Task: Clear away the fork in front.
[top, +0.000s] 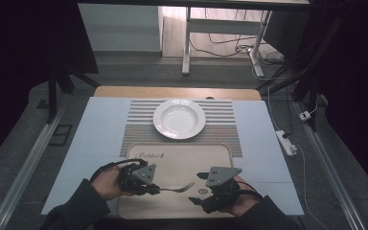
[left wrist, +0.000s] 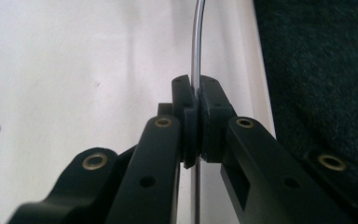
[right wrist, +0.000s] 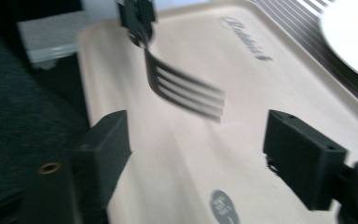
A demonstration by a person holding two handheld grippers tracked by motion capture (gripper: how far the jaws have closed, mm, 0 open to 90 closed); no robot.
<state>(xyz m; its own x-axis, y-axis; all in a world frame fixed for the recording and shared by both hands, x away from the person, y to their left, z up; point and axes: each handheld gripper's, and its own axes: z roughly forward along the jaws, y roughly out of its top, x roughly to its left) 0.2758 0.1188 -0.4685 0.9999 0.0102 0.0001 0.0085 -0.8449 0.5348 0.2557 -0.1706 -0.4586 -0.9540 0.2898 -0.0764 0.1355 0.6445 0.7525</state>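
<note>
The fork (top: 177, 188) hangs over the near part of the tray (top: 223, 153), held by its handle in the left gripper (top: 154, 190), tines pointing toward the right gripper (top: 200, 188). In the left gripper view the 2 jaws are clamped tight on the thin steel handle (left wrist: 195, 51), which runs up between the pads and curves away above the tray (left wrist: 74, 93). In the right gripper view the fork's tines (right wrist: 186, 91) float blurred above the tray (right wrist: 270, 93), with the left gripper (right wrist: 137, 18) gripping the handle at the top.

The right gripper (right wrist: 196, 154) is spread wide, its 2 jaws well apart with nothing between them, and they sit near the tines, just over the tray's near right part. Nothing lies between the tines and those jaws.

A grey round mark (top: 202, 191) is printed on the tray beside the right gripper, and script lettering (top: 151, 155) runs along the tray's far left edge.

Beyond the tray's far edge a white plate (top: 179, 118) rests on a striped mat (top: 220, 129), and the plate's rim (right wrist: 349, 42) shows at the upper right of the right gripper view. Both tray and mat lie on a pale sheet (top: 96, 129) that covers a wooden table (top: 124, 91). To the right of the tray, off the table, a power strip (top: 286, 142) lies on the floor.
</note>
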